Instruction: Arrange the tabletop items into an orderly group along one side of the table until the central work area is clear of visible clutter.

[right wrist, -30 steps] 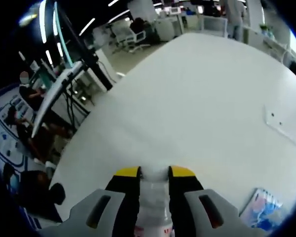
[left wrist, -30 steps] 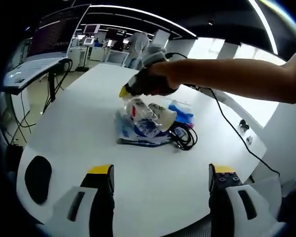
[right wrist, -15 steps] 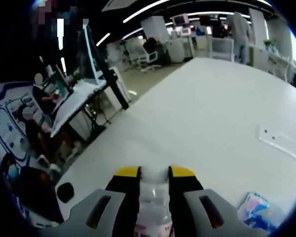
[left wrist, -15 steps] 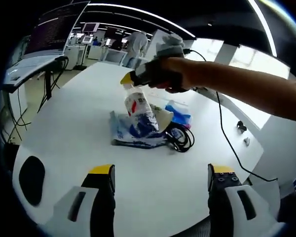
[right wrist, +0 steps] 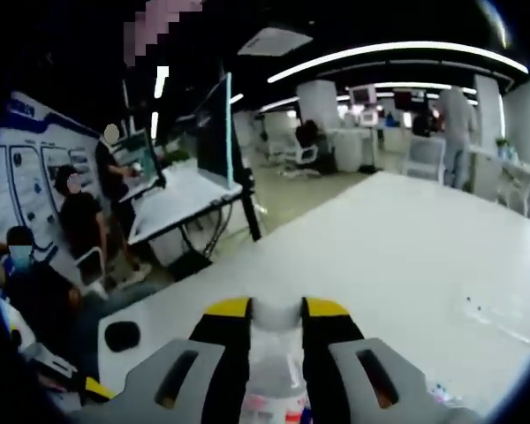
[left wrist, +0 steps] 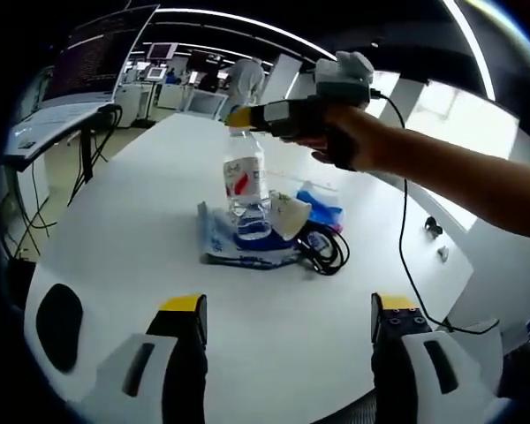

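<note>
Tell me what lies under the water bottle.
The water bottle, held upright at its neck by the right gripper, stands over a blue-and-white packet. A black cable lies beside it. The bottle's base hides whether it touches the packet.

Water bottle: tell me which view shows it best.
The left gripper view: the whole water bottle stands upright there, label visible, its neck held by the right gripper above the pile. The right gripper view shows just its cap and shoulder between the jaws.
</note>
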The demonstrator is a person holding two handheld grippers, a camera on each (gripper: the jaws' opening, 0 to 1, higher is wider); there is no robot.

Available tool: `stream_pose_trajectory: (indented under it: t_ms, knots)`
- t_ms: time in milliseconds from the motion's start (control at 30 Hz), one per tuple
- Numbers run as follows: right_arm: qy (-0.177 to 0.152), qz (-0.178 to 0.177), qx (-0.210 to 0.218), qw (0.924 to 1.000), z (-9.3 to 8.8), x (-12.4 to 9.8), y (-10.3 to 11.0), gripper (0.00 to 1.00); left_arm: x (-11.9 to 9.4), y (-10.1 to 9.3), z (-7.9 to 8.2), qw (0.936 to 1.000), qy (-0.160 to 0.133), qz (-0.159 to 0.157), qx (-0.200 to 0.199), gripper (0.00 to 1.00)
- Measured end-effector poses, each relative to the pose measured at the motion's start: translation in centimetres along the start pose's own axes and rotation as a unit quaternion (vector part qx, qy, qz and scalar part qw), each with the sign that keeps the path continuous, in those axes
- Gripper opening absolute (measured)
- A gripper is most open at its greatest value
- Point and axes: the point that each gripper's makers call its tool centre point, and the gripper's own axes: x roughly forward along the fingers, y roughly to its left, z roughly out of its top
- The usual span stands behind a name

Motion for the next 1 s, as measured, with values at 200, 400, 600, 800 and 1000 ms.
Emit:
stream_pose_trajectory:
  t_ms: [200, 400, 600, 800, 1000]
  knots:
    - [-0.012, 0.018, -0.037, 0.9991, 0.1, -2.1, 2.0, 0.18, 0.2, -0.2, -0.2, 1.0000, 0.004, -0.002, 0.002, 0.75]
    - [-0.012, 0.023, -0.071, 0.9972, -0.8, -3.3, 3.2, 0.18, 0.1, -0.4, -0.2, 1.0000, 0.005, -0.003, 0.005, 0.75]
    - [-0.015, 0.037, -0.071, 0.9967, -1.1, -4.2, 3.1, 0.18, 0.2, -0.3, -0.2, 1.0000, 0.004, -0.004, 0.004, 0.75]
    - [-0.018, 0.067, -0.074, 0.9948, -1.5, -5.2, 3.2, 0.18, 0.6, 0.2, 0.1, 1.0000, 0.006, -0.001, 0.008, 0.74]
    - [-0.019, 0.080, -0.073, 0.9940, -1.7, -5.6, 3.5, 0.18, 0.7, 0.3, 0.6, 1.0000, 0.000, -0.001, 0.009, 0.74]
